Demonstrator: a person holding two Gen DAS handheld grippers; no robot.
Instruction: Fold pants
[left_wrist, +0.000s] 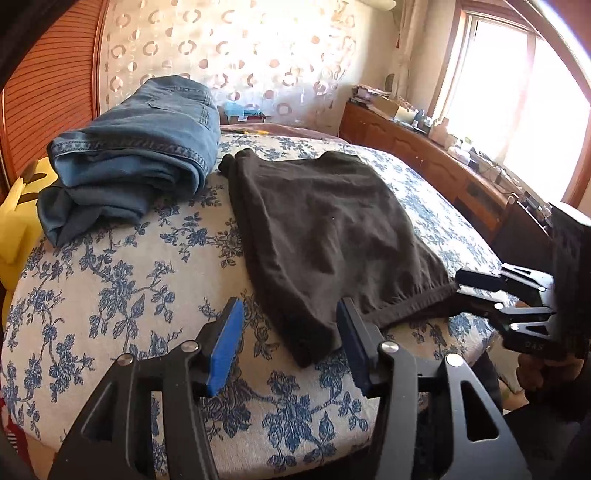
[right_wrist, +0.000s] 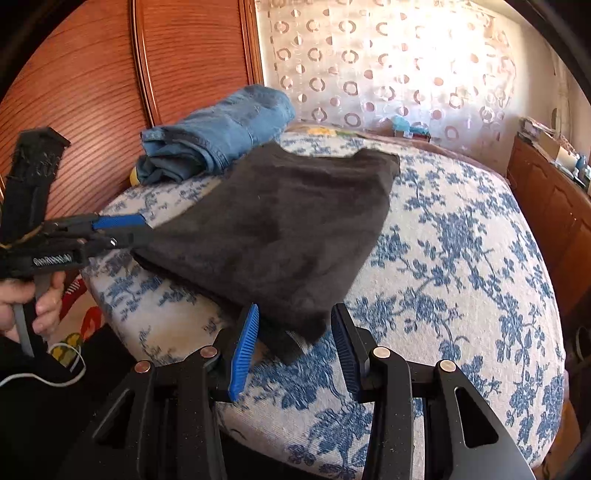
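Observation:
Dark brown pants (left_wrist: 325, 229) lie folded flat on the floral bed cover (left_wrist: 110, 295); they also show in the right wrist view (right_wrist: 280, 229). My left gripper (left_wrist: 291, 332) is open, its jaws apart around the pants' near left corner. My right gripper (right_wrist: 293, 334) is open, its jaws apart around the near right corner. In the left wrist view the right gripper (left_wrist: 461, 284) sits at the pants' hem on the right. In the right wrist view the left gripper (right_wrist: 136, 229) sits at the pants' left edge.
Folded blue jeans (left_wrist: 136, 147) lie at the far left of the bed, also in the right wrist view (right_wrist: 218, 136). A wooden headboard (left_wrist: 48, 92) stands behind them. A wooden cabinet (left_wrist: 443, 162) with clutter runs along the right under a window. A yellow object (left_wrist: 18, 221) lies at the left edge.

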